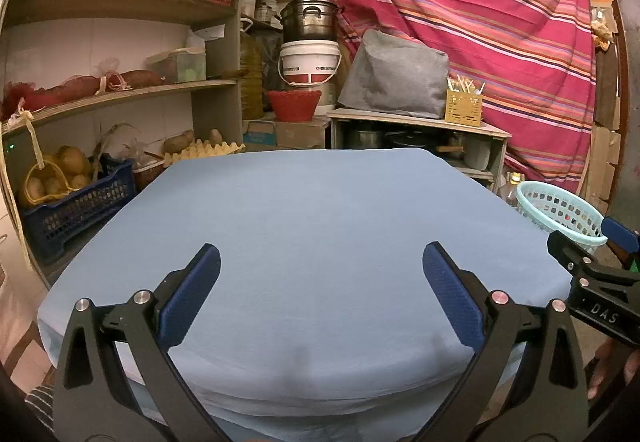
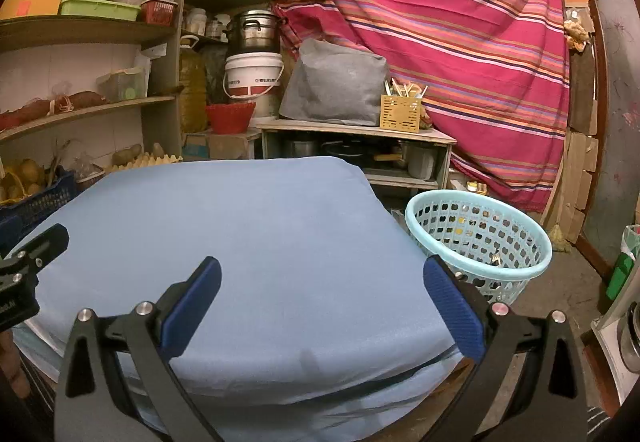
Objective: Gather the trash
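Note:
A table under a light blue cloth (image 1: 312,226) (image 2: 224,226) fills the middle of both views, and no trash shows on it. A pale turquoise perforated basket (image 2: 480,238) (image 1: 560,210) stands on the floor beside the table's right side; small bits show through its holes. My left gripper (image 1: 320,266) hovers open over the near part of the cloth, holding nothing. My right gripper (image 2: 322,276) is open too, above the table's near right corner, with its right finger close to the basket. Each gripper shows at the edge of the other's view.
Wooden shelves (image 1: 120,90) with crates, potatoes and tubs stand to the left. Behind the table are a white bucket (image 1: 310,62) under a steel pot, a red bowl (image 1: 294,104), a low cabinet (image 1: 416,122) with a grey bag, and a striped red curtain (image 1: 480,22).

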Tool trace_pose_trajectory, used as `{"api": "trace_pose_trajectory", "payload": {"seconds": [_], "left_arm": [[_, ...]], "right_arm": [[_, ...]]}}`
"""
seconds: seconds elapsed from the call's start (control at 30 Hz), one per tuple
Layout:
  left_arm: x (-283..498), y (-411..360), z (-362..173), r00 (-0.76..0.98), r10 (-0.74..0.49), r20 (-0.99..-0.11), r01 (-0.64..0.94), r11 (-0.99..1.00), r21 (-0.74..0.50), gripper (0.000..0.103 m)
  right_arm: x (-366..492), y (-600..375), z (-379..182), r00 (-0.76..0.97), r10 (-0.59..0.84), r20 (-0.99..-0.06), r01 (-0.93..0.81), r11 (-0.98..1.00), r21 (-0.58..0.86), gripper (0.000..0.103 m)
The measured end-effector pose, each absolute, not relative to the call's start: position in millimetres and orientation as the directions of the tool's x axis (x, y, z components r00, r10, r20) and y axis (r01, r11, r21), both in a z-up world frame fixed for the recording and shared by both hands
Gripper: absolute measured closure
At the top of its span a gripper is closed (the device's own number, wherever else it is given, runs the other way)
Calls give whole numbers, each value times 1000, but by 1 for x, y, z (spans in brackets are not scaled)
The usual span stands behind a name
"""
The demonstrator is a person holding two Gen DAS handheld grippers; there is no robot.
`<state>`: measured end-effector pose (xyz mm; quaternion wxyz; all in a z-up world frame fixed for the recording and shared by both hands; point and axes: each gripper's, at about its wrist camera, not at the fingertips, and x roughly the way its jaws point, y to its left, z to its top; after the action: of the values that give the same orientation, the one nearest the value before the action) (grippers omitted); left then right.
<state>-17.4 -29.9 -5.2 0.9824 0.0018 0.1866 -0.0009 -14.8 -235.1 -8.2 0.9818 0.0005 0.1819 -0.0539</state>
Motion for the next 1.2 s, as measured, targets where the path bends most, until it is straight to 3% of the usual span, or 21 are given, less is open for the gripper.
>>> {"api": "trace_pose_trajectory", "payload": {"seconds": [1.2], "left_arm": [[-16, -39, -5, 927, -6, -374, 10, 1000, 10, 5]], "right_arm": [[-14, -238, -12, 927, -115, -357, 111, 993, -32, 4]]}}
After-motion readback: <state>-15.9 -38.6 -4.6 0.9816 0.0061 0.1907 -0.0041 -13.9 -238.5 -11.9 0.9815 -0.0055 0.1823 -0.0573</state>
